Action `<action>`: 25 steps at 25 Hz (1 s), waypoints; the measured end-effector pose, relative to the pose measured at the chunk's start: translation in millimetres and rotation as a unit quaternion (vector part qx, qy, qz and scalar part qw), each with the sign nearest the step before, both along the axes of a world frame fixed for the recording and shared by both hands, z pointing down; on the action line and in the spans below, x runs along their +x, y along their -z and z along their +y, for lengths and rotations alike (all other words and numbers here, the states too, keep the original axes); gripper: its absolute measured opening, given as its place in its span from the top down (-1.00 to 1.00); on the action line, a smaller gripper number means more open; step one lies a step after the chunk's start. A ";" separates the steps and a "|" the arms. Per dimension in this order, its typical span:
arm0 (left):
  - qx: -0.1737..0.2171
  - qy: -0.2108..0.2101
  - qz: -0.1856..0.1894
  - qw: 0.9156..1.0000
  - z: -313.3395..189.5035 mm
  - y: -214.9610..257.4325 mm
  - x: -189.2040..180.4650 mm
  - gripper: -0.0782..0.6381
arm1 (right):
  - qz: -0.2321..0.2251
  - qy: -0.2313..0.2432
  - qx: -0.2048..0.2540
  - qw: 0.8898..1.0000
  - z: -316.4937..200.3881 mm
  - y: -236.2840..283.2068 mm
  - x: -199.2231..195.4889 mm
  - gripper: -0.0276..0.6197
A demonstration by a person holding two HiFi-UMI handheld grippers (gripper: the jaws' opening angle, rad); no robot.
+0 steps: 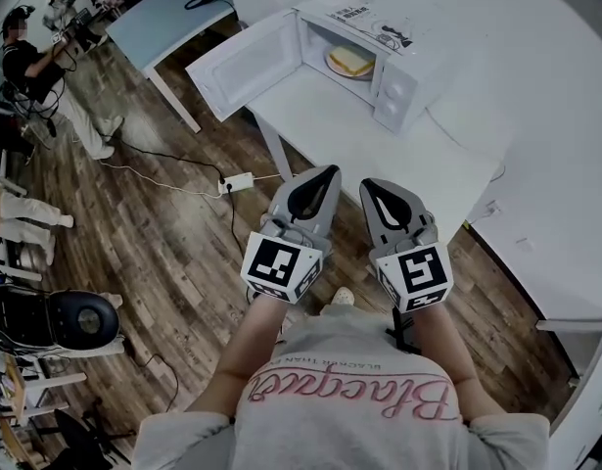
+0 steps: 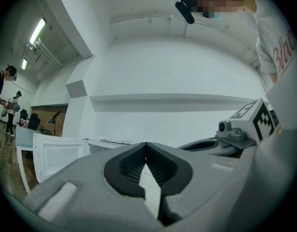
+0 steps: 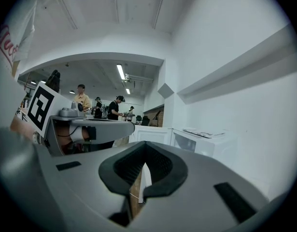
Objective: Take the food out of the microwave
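The white microwave (image 1: 393, 62) stands on a white table (image 1: 379, 155) with its door (image 1: 244, 65) swung wide to the left. Inside lies the food (image 1: 350, 61), a pale slice on a plate. My left gripper (image 1: 329, 170) and right gripper (image 1: 370, 183) are side by side short of the table's near edge, pointing at it, both shut and empty. In the left gripper view the shut left gripper (image 2: 146, 144) faces the door (image 2: 56, 153). In the right gripper view the shut right gripper (image 3: 145, 144) has the microwave (image 3: 201, 141) ahead on the right.
A power strip (image 1: 236, 181) with cables lies on the wooden floor by the table leg. A grey-blue table (image 1: 173, 18) stands at the back left, with people (image 1: 36, 76) beyond it. A round stool (image 1: 70, 318) is at the left. White counters run along the right.
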State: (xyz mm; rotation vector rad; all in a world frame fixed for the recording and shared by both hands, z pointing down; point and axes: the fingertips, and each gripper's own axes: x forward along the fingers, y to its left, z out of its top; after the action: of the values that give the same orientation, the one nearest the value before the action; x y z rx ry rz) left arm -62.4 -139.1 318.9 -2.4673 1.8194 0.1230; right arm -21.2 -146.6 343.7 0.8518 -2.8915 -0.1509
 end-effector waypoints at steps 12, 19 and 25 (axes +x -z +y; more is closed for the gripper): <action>-0.018 0.004 0.017 1.000 -44.7 -19.0 -29.1 0.77 | 0.014 -0.013 -0.013 1.000 -45.1 -10.7 -18.9 0.88; -0.027 -0.011 0.022 0.999 -91.3 -25.8 -51.9 0.77 | 0.018 -0.032 -0.010 0.999 -79.6 -11.6 -36.4 0.88; -0.034 -0.036 0.028 0.998 -147.7 -30.0 -74.3 0.77 | 0.016 -0.056 -0.019 0.998 -127.6 -13.1 -59.4 0.88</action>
State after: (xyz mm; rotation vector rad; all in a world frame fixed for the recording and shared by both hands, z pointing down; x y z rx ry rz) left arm -136.7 -286.8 348.9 -2.6024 1.7867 0.1379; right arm -80.6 -274.2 356.8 0.9910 -2.7997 -0.0964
